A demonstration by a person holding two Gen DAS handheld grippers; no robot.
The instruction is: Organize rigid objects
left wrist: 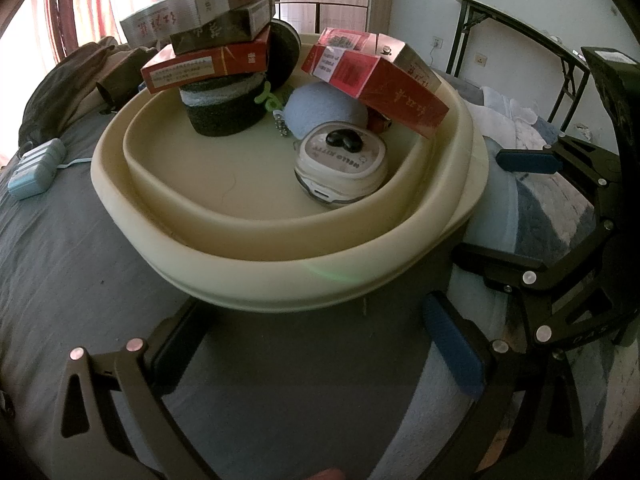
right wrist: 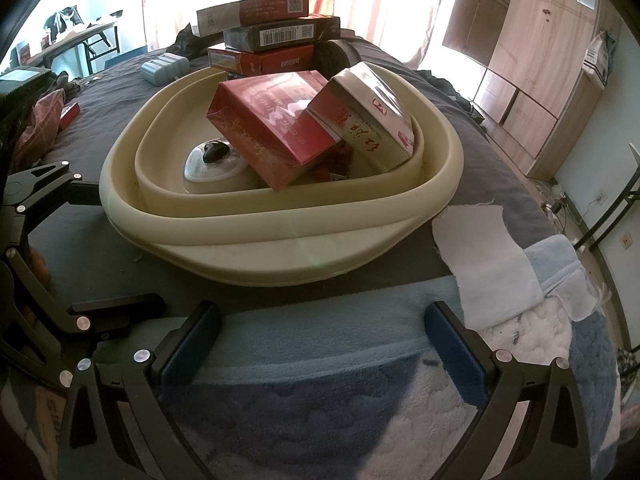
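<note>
Boxes sit in the cream basin (left wrist: 280,248) on the bed. In the left wrist view we count three stacked boxes (left wrist: 208,40) far left and two leaning boxes (left wrist: 380,76) right; our left gripper (left wrist: 320,344) hangs near, fingers apart, empty.

In the right wrist view the right gripper (right wrist: 324,344) is likewise spread. We should lift the tilted pair first, gripping across the narrow faces.
</note>
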